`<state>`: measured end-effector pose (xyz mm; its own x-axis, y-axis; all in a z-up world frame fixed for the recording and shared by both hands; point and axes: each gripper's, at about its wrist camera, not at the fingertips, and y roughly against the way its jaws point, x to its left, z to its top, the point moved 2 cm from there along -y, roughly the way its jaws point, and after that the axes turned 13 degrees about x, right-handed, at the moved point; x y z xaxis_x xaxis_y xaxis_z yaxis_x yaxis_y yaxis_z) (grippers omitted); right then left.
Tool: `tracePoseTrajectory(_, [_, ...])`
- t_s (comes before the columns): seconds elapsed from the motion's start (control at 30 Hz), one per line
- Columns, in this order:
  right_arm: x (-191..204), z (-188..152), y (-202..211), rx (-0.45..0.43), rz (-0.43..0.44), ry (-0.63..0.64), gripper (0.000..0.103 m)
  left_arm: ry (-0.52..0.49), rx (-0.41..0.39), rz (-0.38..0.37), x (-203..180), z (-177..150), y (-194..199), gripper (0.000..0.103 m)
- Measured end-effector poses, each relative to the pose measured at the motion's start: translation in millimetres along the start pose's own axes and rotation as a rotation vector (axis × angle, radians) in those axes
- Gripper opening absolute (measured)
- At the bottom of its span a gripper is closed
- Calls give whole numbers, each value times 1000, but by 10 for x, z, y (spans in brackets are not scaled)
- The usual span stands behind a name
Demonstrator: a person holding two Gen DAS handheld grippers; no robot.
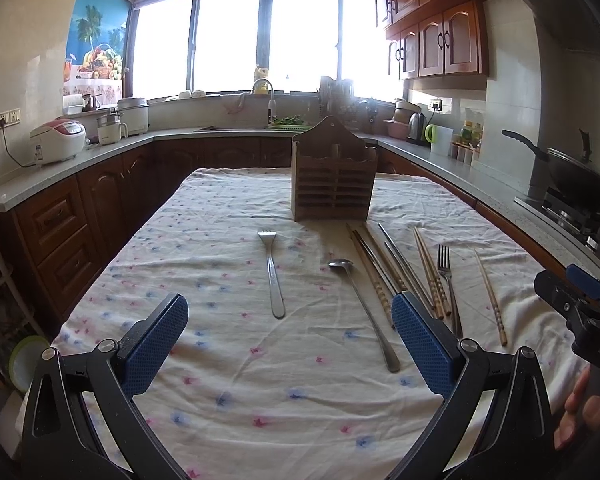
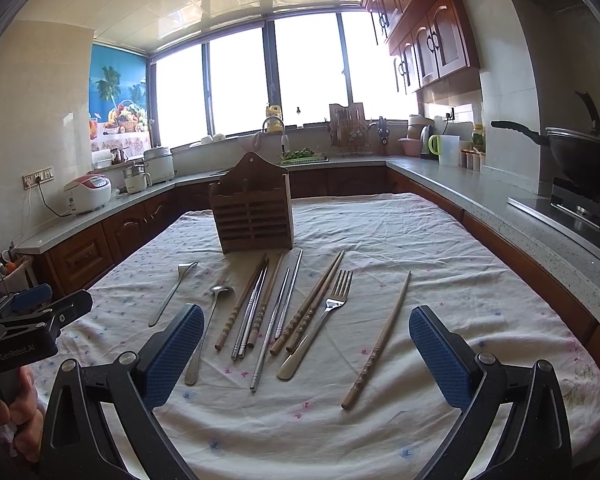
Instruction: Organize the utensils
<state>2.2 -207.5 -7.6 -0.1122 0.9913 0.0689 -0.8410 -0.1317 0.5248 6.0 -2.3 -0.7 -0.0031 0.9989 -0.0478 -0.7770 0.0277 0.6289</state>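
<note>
A wooden slatted utensil holder (image 1: 333, 178) (image 2: 253, 216) stands upright at the far middle of the cloth-covered table (image 1: 228, 380). Before it lie a fork (image 1: 272, 270) (image 2: 172, 292), a spoon (image 1: 364, 312) (image 2: 206, 328), a second fork (image 1: 448, 288) (image 2: 320, 320), several wooden chopsticks (image 1: 430, 276) (image 2: 308, 308), metal chopsticks (image 2: 278, 312) and one lone wooden chopstick (image 1: 491, 298) (image 2: 380, 340). My left gripper (image 1: 290, 340) is open and empty, near the table's front, behind the first fork and spoon. My right gripper (image 2: 306, 356) is open and empty, over the handle ends of the utensils.
Kitchen counters (image 1: 80, 156) run round the table on three sides, with rice cookers (image 1: 58, 140), a kettle (image 1: 416, 128) and a wok on a stove (image 1: 580, 176). The right gripper's body shows at the left wrist view's right edge (image 1: 580, 304).
</note>
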Motion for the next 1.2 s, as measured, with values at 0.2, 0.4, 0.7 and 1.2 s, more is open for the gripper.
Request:
tracePoseTrajectory(0.2, [-49,60,-55,22,18,-10,103,4,51,-15,8,41,-114,103])
tracePoseTrajectory(0.4, [-148,198,-178,63,38,-37,103,-19,136,-30,-44,176,-341,103])
tracePoseTrajectory(0.7, [-363,420,-562,154,64,-95,101,-24,253,-93,-164,480,-779,101])
tracePoseTrajectory(1.2, [-616,653,-1656,424,142,-182,66,-38,494,-195,-388,688,-1618,68])
